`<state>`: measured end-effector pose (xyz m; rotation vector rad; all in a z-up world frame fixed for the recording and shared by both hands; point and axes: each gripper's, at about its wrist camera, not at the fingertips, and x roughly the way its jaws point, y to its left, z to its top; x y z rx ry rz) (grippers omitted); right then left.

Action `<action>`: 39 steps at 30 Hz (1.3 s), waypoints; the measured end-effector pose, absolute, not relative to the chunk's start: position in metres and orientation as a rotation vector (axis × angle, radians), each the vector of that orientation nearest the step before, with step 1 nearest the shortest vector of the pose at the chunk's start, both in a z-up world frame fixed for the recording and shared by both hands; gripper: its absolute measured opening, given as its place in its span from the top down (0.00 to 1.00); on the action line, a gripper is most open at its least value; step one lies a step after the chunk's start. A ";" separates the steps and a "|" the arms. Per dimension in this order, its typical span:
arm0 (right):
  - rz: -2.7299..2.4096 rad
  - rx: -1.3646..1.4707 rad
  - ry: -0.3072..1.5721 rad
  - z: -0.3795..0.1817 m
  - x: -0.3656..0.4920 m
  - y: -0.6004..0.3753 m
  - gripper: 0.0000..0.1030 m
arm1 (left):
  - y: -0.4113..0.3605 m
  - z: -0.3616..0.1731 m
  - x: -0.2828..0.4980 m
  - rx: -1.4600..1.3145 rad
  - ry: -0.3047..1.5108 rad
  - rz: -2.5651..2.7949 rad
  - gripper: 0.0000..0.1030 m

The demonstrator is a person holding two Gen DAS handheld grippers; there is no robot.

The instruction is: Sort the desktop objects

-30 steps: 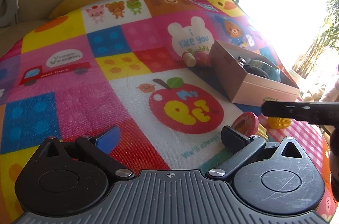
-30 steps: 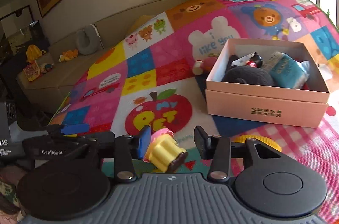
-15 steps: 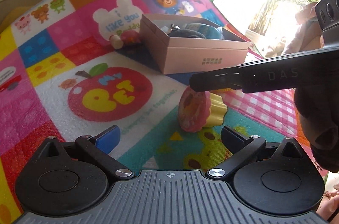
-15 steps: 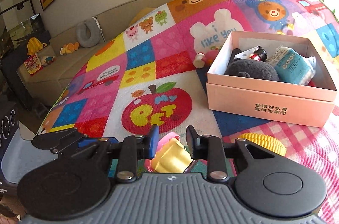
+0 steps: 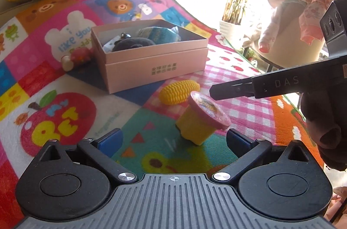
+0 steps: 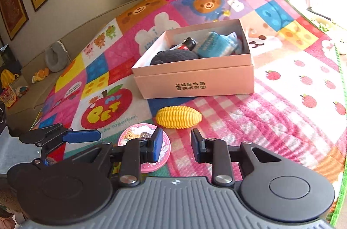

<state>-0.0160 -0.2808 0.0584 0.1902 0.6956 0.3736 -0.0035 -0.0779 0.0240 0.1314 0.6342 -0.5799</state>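
Cupcake toy (image 5: pixel 201 120), yellow cup with a pink top, stands tilted on the play mat (image 5: pixel 65 81) in the left wrist view, at lower centre of the frame. It sits ahead of the left hand-held gripper (image 5: pixel 173 138), nearer the right-hand finger than the left-hand one and touching neither. That hand-held gripper is spread wide and holds nothing.

Further back at centre lies a yellow corn toy (image 5: pixel 179 91), and behind it the pink box (image 5: pixel 151 68) with soft things inside. From the right edge the right hand-held gripper (image 5: pixel 216 91) reaches in above the cupcake toy, its tip just over the pink top; whether they touch I cannot tell.

In the right wrist view the cupcake toy shows at lower left of centre, partly hidden behind the left-hand finger (image 6: pixel 157 146). The jaws have just been closing; they stand a narrow gap apart with nothing between them. The corn toy lies just beyond, in front of the pink box.
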 end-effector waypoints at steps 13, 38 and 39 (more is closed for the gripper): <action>0.219 0.218 0.596 0.055 -0.024 -0.310 0.44 | -0.109 0.019 -0.007 0.197 0.559 -0.544 0.02; 0.219 -0.030 0.650 0.045 0.008 -0.220 0.18 | 0.001 0.020 -0.001 0.044 0.600 -0.216 0.40; 0.218 -0.032 0.666 0.043 0.013 -0.216 0.18 | 0.001 0.020 -0.002 0.041 0.599 -0.218 0.40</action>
